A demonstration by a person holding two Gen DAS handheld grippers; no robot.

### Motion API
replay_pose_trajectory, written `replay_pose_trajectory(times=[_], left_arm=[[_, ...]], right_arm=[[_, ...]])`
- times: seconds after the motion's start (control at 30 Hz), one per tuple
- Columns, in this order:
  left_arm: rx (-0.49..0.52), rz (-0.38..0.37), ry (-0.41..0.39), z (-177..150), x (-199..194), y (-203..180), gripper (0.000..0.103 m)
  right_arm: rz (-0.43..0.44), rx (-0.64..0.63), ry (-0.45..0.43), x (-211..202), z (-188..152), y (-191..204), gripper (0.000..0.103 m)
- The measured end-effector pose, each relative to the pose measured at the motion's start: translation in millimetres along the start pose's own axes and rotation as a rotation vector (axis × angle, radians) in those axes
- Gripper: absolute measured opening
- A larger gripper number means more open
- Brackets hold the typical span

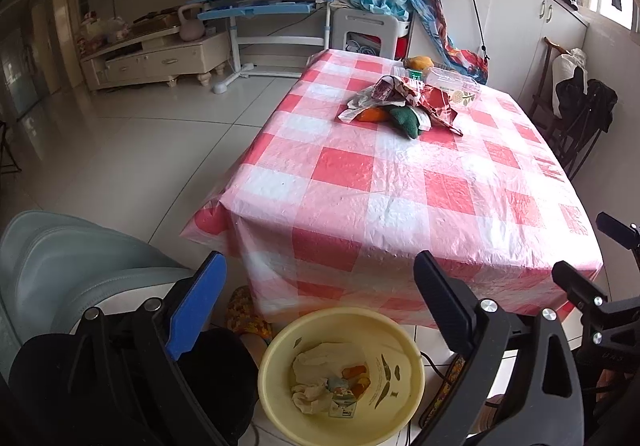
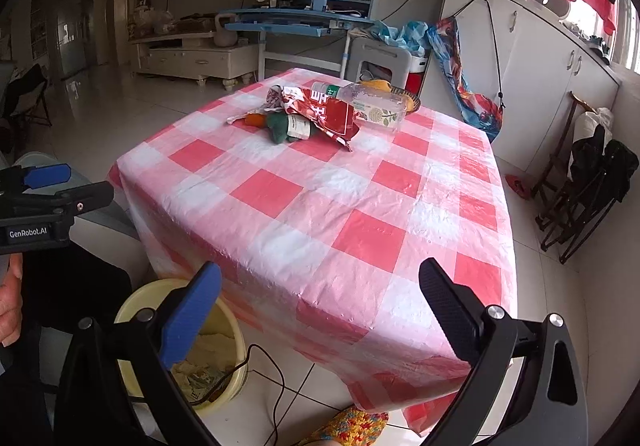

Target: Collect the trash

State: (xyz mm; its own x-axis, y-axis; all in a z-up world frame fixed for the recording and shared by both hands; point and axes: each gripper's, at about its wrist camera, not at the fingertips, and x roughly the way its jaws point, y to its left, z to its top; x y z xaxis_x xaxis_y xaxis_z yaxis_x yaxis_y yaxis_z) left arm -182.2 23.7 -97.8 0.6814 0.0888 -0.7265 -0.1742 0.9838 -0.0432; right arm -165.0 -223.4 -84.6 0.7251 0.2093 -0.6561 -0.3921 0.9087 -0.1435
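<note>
A pile of trash lies at the far end of the red-and-white checked table [image 1: 360,181]: a crumpled red wrapper [image 1: 416,97], a clear plastic bottle [image 1: 452,83], a green bottle [image 1: 406,119] and an orange item [image 1: 370,113]. The pile shows in the right wrist view too, with the wrapper [image 2: 324,111] and the clear bottle [image 2: 372,105]. A yellow bin [image 1: 340,370] with crumpled paper stands on the floor below the table's near edge. My left gripper [image 1: 320,310] is open and empty above the bin. My right gripper [image 2: 320,322] is open and empty at the table's near corner.
A pale armchair [image 1: 60,266] stands at the left. Folding chairs [image 2: 584,189] stand right of the table, beside white cabinets [image 2: 540,57]. A blue desk [image 1: 272,1] and a white stool [image 1: 364,29] stand beyond the table. A cable [image 2: 276,378] runs on the floor by the bin [image 2: 132,306].
</note>
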Motion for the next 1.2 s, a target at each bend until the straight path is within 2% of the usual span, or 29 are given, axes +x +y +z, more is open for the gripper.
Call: replay_pose_trajectory(times=[0.33, 1.2], left_arm=[[-0.002, 0.003, 0.008, 0.1, 2.3, 0.1, 0.093], [-0.003, 0.005, 0.015, -1.6, 5.6, -0.6, 0.093]], right_arm=[[-0.006, -0.063, -0.001, 1.0, -0.8, 13.0, 0.095], [-0.007, -0.065, 0.001, 1.7, -0.4, 14.3, 0.095]])
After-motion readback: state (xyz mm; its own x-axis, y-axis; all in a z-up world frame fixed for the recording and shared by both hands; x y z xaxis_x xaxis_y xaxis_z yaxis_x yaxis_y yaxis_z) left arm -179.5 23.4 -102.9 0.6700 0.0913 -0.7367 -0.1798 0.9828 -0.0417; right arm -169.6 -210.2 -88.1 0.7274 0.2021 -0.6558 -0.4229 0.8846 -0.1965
